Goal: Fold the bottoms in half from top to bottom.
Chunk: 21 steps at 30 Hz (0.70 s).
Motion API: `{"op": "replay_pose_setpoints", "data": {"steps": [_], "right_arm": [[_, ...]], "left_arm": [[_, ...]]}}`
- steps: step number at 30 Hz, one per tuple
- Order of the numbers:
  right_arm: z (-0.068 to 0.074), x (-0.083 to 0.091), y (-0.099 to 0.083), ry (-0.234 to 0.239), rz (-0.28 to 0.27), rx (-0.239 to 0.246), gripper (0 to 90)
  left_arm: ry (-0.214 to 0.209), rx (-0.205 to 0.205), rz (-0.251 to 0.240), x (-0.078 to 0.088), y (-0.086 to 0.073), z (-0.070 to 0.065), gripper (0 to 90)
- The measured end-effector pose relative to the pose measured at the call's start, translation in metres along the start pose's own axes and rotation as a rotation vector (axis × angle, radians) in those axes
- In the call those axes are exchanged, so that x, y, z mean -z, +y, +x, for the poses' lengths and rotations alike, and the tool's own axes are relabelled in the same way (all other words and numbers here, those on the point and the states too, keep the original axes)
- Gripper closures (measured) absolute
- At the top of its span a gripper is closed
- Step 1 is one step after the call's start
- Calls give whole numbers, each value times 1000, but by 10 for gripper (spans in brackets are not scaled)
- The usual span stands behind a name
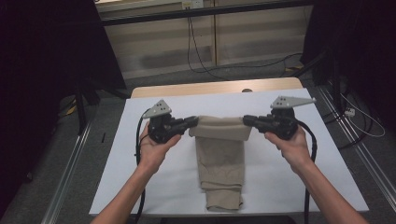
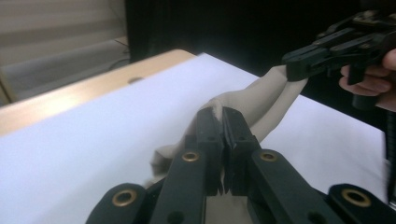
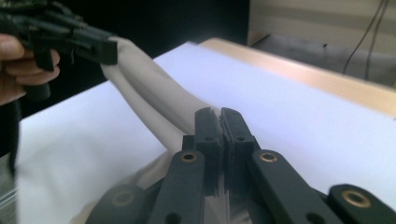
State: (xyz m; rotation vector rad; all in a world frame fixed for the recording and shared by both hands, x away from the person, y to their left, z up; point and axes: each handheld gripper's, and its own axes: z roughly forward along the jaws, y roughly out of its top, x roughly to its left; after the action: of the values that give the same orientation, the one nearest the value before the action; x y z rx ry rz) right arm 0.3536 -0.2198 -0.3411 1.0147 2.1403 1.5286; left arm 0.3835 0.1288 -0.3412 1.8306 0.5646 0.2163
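Two claws are clenched on one garment: the left claw [image 1: 192, 122] pinches the left end of the beige trousers' [image 1: 219, 154] folded top edge, and the right claw [image 1: 247, 121] pinches the right end. In each gripper view the jaws stand nearly together, with only a thin layer of cloth nipped between them. The top band hangs stretched between the claws, just above the white worktop [image 1: 140, 163], while the legs trail toward the person and lie doubled over near the front edge.

The bite looks shallow, so I judge a sharp pull apart could tear the fabric out of one claw and let that side drop in a heap. Uneven lowering could skew the fold. Dragging the cloth could also bunch the doubled legs or push them over the front edge.
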Motion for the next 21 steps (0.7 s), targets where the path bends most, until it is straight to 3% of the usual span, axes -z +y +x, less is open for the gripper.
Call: {"op": "replay_pose_setpoints", "data": {"steps": [8, 14, 21], "right_arm": [[32, 18, -53, 58, 55, -16, 863], [53, 31, -75, 87, 71, -23, 862], [73, 30, -104, 115, 137, -13, 857]], "left_arm": [[-72, -15, 76, 15, -42, -36, 872], [-115, -10, 130, 25, -63, -57, 870], [-143, -18, 196, 32, -86, -67, 870]]}}
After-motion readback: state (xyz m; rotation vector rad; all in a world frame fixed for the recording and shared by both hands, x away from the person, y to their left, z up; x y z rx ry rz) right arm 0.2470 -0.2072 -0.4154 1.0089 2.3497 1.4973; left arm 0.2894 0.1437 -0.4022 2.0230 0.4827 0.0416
